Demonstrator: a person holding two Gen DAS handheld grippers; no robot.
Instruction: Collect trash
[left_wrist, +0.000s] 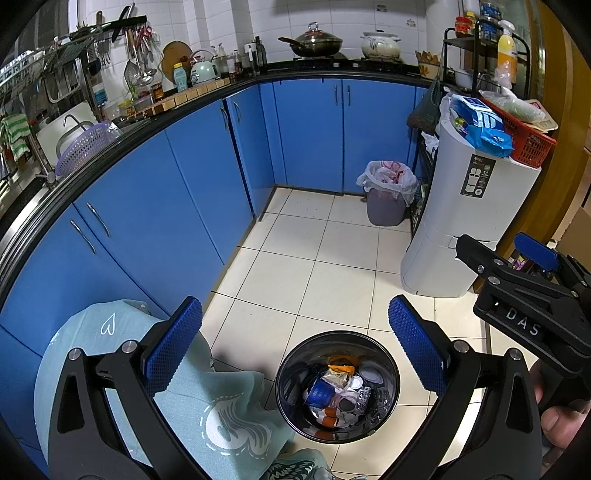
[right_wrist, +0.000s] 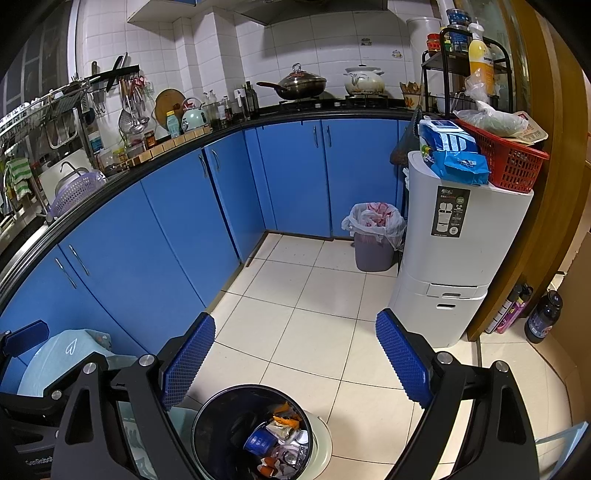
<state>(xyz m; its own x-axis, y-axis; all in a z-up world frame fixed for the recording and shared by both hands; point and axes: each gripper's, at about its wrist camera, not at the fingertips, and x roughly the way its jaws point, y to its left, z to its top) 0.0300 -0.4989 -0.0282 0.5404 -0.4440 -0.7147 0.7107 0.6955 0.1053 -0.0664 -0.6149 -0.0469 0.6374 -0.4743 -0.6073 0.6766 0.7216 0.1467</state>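
Both tongs were released and empty: left gripper (left_wrist: 295, 347) and right gripper (right_wrist: 295, 362) each had jaws spread wide, nothing between the pads. Right gripper also showed at the right edge of the left wrist view, a hand (left_wrist: 557, 421) on its grip. Directly below sat the small dark bin (left_wrist: 337, 384), open-topped on the floor tiles, with trash (left_wrist: 332, 391) already in it: a blue cup, wrappers, orange scraps, a few lids. A pale teal cloth (left_wrist: 177, 387) with a heart print lay just beside the bin to the left, touching or nearly so; can't tell which. Further back, a second bin with a white liner bag (right_wrist: 373, 236) stood against the blue cabinets (right_wrist: 177, 221), next to a tall white appliance (right_wrist: 454, 251). No loose trash visible on the floor. My read: the next pick means scanning wider first, keeping jaws open, approaching low, and dropping from right above the rim so nothing lands on the cloth.
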